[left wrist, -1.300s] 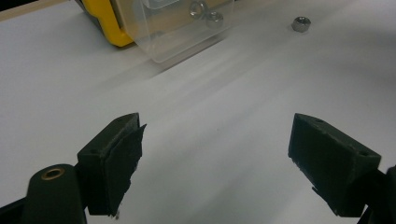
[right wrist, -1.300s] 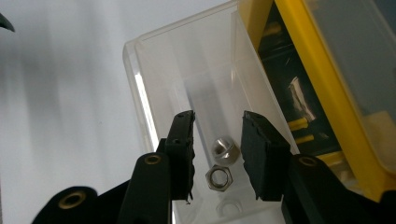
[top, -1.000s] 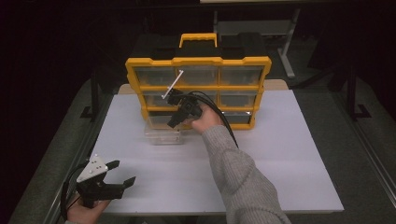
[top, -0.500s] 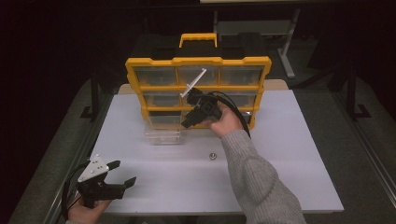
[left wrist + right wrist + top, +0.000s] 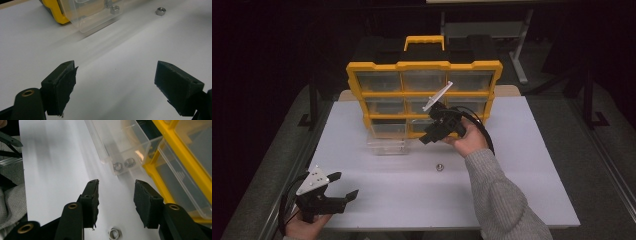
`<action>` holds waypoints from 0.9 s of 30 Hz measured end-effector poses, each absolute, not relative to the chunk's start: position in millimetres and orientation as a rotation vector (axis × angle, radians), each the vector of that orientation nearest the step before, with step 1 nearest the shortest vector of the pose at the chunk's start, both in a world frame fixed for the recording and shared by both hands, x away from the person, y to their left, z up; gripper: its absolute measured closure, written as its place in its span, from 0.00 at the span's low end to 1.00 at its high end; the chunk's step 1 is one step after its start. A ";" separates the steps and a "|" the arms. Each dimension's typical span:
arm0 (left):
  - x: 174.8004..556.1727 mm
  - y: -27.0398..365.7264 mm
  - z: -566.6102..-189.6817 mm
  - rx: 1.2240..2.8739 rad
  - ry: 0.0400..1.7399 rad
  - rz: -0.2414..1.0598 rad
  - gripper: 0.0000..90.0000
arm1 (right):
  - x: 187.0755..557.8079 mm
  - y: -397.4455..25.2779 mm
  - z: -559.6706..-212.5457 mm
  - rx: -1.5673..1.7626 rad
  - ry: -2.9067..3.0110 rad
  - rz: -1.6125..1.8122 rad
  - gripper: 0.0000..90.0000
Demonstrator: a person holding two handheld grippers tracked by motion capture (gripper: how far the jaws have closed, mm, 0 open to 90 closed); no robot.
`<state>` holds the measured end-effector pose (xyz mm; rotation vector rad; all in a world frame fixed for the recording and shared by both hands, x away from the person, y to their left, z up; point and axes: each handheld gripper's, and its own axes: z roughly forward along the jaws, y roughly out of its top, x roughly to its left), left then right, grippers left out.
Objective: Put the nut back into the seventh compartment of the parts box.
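Note:
A yellow organizer (image 5: 422, 100) with clear drawers stands at the back of the white table (image 5: 522, 190). One clear drawer (image 5: 387, 146) lies pulled out in front of it, with two nuts (image 5: 123, 165) inside. A loose nut (image 5: 438, 167) lies on the table, just below my right gripper (image 5: 116, 195) in the right gripper view. That right gripper (image 5: 427, 138) hovers open in front of the organizer's lower row, right of the drawer, holding nothing. My left gripper (image 5: 344, 184) rests open near the front left edge, empty, with the drawer (image 5: 92, 15) and loose nut (image 5: 160, 11) far ahead.
A black carry handle (image 5: 424, 41) tops the organizer. The right gripper's cable (image 5: 482, 132) loops beside the hand. Dark floor and table legs surround the table. Wide bare table lies between the two grippers and to the right.
My right gripper has shifted to the right, away from above the pulled-out drawer. A loose nut now shows on the table under where the arm was. The left gripper has stayed put.

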<state>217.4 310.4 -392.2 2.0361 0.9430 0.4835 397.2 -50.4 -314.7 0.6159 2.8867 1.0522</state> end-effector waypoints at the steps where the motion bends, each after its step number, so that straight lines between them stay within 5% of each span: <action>1: 217.4 310.3 -392.3 2.036 0.943 0.483 0.19 | 396.8 -51.9 -316.0 0.618 2.886 1.053 0.59; 27: 217.4 310.6 -392.3 2.050 0.933 0.493 0.19 | 381.8 -88.1 -358.4 0.763 2.892 1.018 0.58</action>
